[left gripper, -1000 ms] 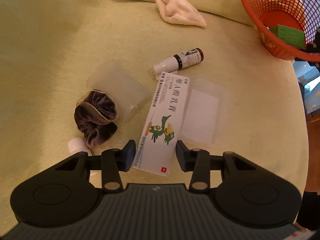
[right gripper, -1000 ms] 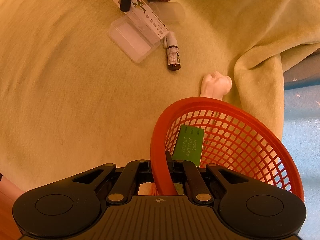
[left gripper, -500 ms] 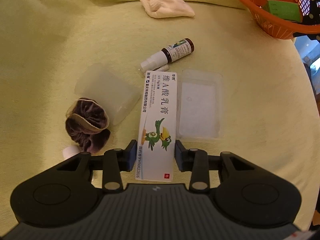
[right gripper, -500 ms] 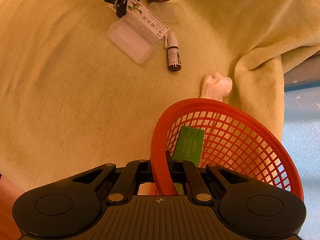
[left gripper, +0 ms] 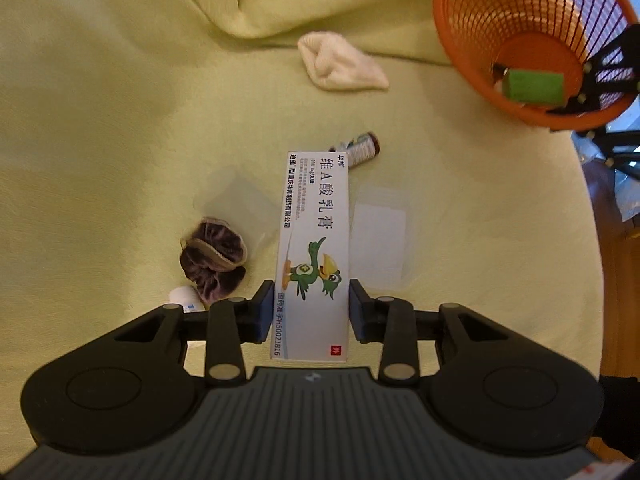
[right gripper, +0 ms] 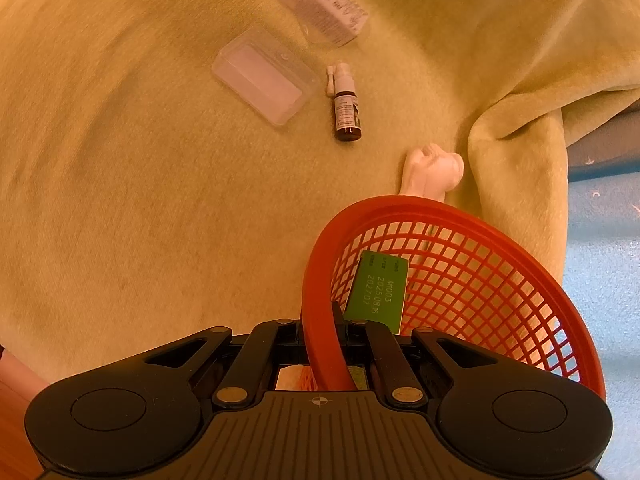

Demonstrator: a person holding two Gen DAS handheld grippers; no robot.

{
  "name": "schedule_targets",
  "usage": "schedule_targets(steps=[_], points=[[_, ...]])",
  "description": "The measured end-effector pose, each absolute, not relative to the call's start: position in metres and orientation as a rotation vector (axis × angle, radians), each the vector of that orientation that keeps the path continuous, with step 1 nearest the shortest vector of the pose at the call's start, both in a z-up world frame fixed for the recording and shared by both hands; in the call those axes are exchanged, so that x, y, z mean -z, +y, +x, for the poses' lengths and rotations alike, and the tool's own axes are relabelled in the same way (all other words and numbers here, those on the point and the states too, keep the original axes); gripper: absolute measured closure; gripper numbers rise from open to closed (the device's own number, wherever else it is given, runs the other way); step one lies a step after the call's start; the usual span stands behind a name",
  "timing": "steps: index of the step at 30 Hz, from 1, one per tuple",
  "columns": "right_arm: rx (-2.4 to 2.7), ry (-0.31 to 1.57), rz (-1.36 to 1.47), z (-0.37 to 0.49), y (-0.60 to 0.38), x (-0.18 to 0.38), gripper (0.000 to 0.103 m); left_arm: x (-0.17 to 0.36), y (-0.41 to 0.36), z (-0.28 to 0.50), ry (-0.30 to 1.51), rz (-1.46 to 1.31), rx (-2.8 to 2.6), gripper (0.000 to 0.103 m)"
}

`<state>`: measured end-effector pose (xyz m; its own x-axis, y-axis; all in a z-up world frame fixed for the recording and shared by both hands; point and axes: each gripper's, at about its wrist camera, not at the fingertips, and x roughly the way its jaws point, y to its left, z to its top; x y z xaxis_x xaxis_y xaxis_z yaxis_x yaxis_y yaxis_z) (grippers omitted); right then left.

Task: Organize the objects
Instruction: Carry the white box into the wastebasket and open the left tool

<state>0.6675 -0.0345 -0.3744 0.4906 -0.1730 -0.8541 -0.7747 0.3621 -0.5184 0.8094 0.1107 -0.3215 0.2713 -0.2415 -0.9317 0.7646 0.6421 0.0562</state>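
Left hand-held gripper (left gripper: 312,310) clamps ointment box (left gripper: 314,240) | right hand-held gripper (right gripper: 322,338) pinches basket (right gripper: 460,280) rim | bottle (right gripper: 347,114) nearby

open blanket (left gripper: 100,128) left | clutter mid — scrunchie (left gripper: 212,266), bottle (right gripper: 347,114) | basket (left gripper: 472,60) right

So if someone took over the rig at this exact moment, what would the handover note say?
Left tongs: shut on the white ointment box, which looks lifted off the blanket.
Right tongs: shut on the rim of the red basket, holding it tilted.
Done: a green box is in the basket.
Left: drop the ointment box in the basket, then the brown spray bottle, clear plastic case, white sock, purple scrunchie and the small white item beside it, all on the blanket.
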Motion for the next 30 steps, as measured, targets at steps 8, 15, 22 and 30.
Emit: schedule_targets(steps=[8,15,22,30], points=[[-0.491,1.016,-1.171,0.668,-0.036,0.375,0.101,0.291,0.096,0.805,1.053,0.556,0.761,0.071],[-0.493,1.014,-1.179,0.666,-0.036,0.376,0.101,0.274,0.08,0.805,1.006,0.548,0.809,0.071],[-0.479,1.016,-1.156,0.667,-0.036,0.375,0.101,0.262,0.055,0.807,0.972,0.562,0.883,0.071],[-0.487,1.011,-1.154,0.666,-0.036,0.375,0.101,0.243,0.001,0.803,0.919,0.585,1.014,0.071]])
